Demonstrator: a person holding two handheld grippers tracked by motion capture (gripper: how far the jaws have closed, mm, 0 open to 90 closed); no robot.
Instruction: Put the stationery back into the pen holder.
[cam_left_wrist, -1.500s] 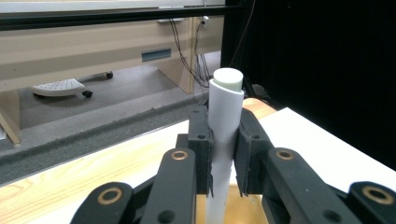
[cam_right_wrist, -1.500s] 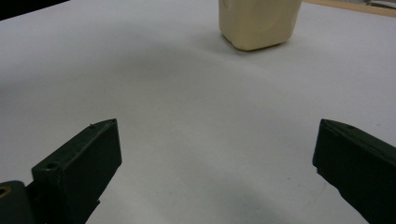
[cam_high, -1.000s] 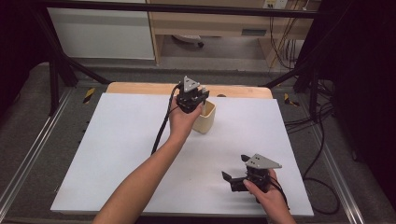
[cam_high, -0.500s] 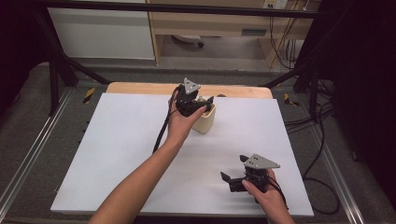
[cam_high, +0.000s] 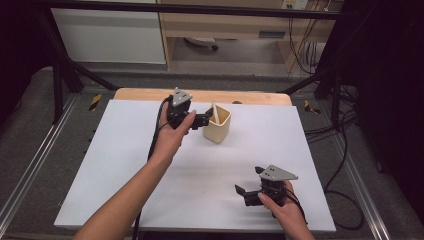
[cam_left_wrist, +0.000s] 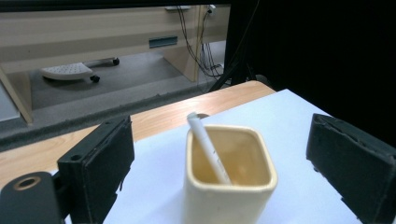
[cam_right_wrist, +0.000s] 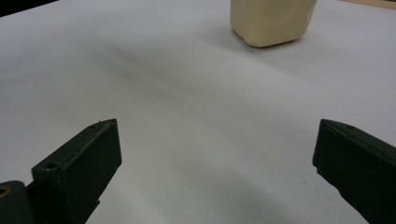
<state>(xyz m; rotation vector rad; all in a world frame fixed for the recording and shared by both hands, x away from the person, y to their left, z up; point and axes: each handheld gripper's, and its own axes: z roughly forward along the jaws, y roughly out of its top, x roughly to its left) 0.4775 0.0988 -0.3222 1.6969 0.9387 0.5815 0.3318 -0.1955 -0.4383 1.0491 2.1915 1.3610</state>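
L tool (cam_high: 206, 119) jaws just opened, nothing between; thin white pen (cam_left_wrist: 208, 148) leans inside cream square ceramic cup (cam_high: 217, 124). Back off clear of cup rim, no bump. R tool (cam_high: 243, 194) open, well nearer than cup.

overhead view, two close views, shared cup (cam_high: 217, 125)
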